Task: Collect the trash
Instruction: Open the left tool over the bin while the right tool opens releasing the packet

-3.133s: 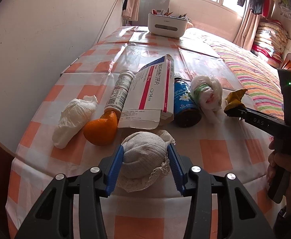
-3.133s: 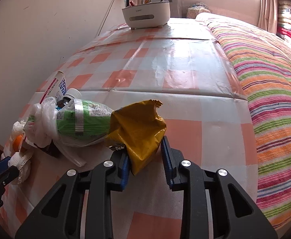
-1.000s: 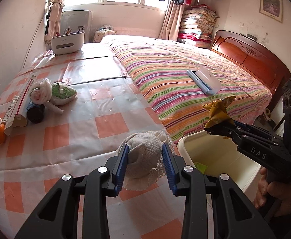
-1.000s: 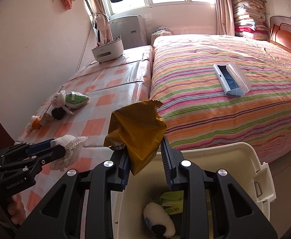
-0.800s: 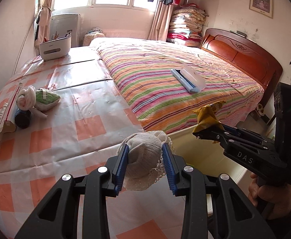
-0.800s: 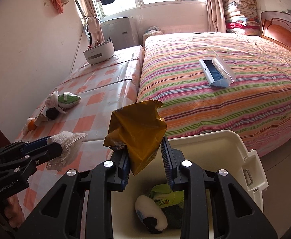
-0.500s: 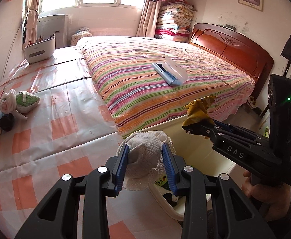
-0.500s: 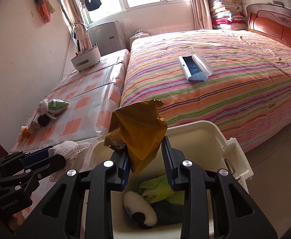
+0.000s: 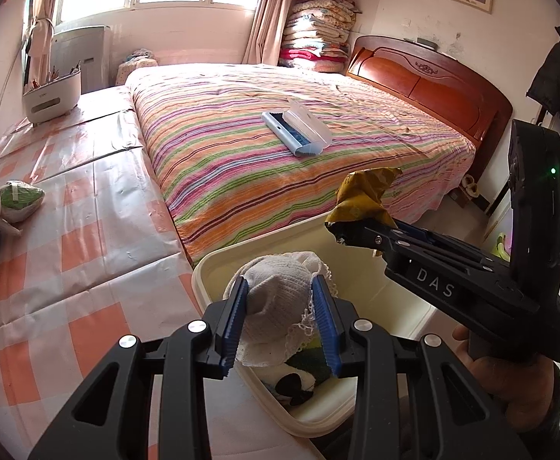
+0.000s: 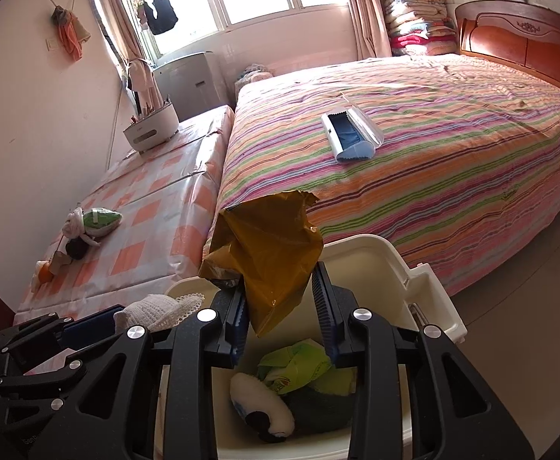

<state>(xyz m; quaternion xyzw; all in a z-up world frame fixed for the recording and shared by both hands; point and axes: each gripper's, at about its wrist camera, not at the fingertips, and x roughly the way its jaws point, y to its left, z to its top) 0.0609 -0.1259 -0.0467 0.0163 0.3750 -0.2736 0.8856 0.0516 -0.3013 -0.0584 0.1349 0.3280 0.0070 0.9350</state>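
My left gripper is shut on a white crumpled cloth ball and holds it over the left rim of a cream bin. My right gripper hangs above the bin. Its jaws are opening. A yellow wrapper still stands between them: it leans on the left pad and a gap shows at the right pad. The left wrist view shows the wrapper at the right gripper's tip. Inside the bin lie a green wrapper and a white-and-black item.
Left of the bin stands a table with an orange-checked cover. It carries a green packet, a dark bottle, an orange and a white caddy. Behind the bin is a striped bed with a blue-and-white case.
Both grippers have swung from the table to over the bin. The right jaws have parted and the yellow wrapper has slumped toward the left pad. The left grip is unchanged.
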